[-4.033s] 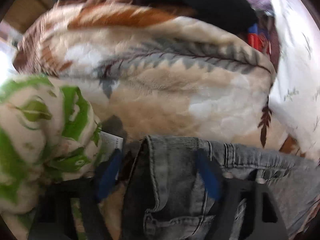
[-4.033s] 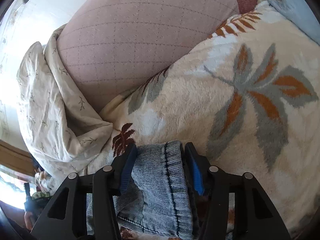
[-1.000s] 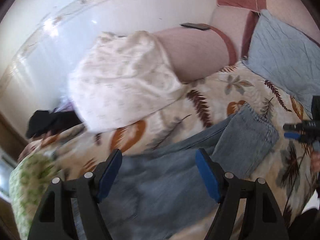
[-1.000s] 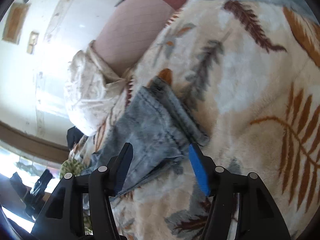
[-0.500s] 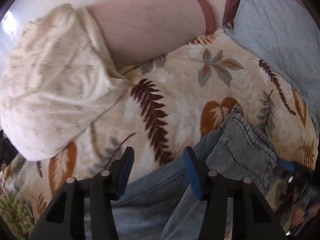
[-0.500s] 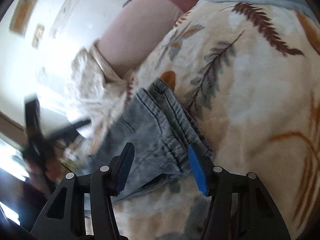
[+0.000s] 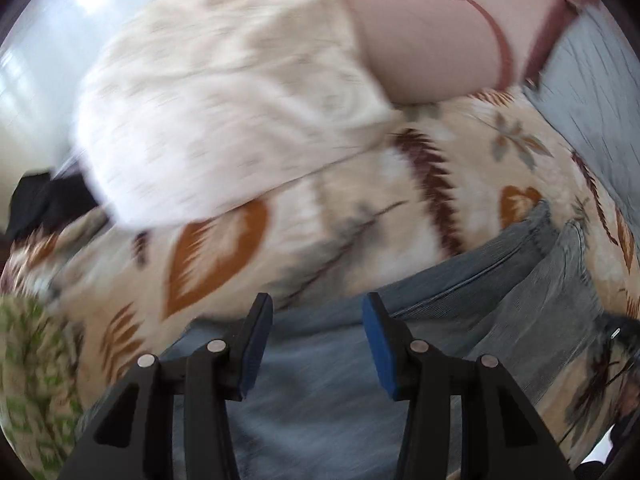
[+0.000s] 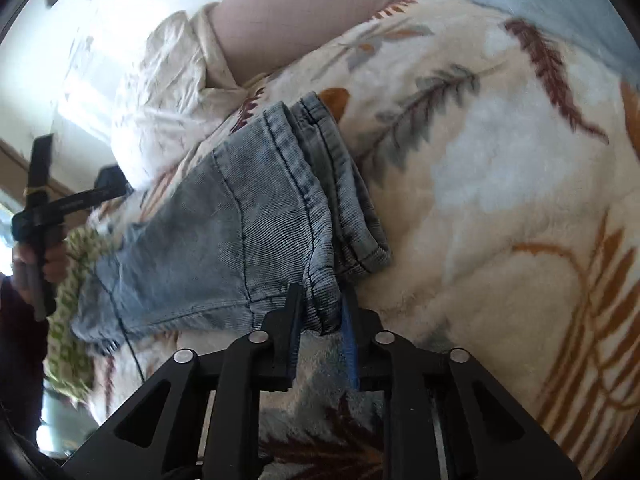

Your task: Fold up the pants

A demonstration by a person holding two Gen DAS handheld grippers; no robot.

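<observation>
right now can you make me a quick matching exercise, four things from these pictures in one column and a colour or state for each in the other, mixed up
Things:
1. jeans
2. blanket
3. right hand-held gripper
4. pillow

Descriptions:
A. plain pink
B. cream with leaf prints
C. closing on a denim hem corner
D. faded blue, lying on the bed

Pairs: 1-D, 2-B, 3-C, 4-A
</observation>
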